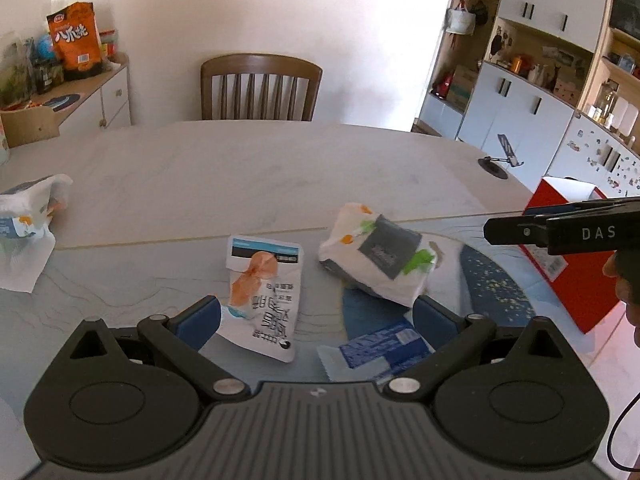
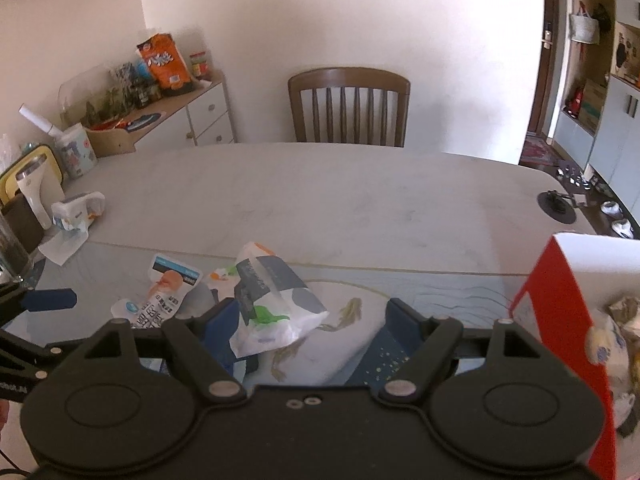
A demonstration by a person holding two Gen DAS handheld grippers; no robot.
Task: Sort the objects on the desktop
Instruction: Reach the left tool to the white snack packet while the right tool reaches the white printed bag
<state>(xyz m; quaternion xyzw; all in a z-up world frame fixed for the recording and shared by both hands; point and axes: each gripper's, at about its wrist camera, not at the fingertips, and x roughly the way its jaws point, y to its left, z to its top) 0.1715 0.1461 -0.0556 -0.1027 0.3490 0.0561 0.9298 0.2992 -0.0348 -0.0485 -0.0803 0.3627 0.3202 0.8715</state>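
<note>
The tissue pack [image 2: 276, 300] lies on the mat [image 2: 420, 292], tilted, one end raised, just left of the red box [image 2: 560, 320], and it sits between my right gripper [image 2: 310, 320] fingers, close against the left pad [image 2: 220, 320] and clear of the right one; those jaws stand wide apart, holding nothing. I take the job to be moving loose packets into the box, which already has crumpled wrappers in it. The pack is soft and slack, so if I close off-centre I may pinch only a fold of film and it could slip out on the way to the box. The box wall stands near my right finger, and a careless swing could knock it or tip it. Left of the pack lies the orange sachet [image 1: 262, 292], partly between the fingers of my left gripper [image 1: 316, 320], whose jaws are also apart and empty. A blue packet [image 1: 376, 352] lies beside that gripper's right finger, near the pack. With both grippers so close around the pack, they could collide, or I could drag the sachet along. Farther left of the pack, well apart, another pack [image 1: 28, 216] rests on a white sheet. Its paper might snag if I reach over later.
</note>
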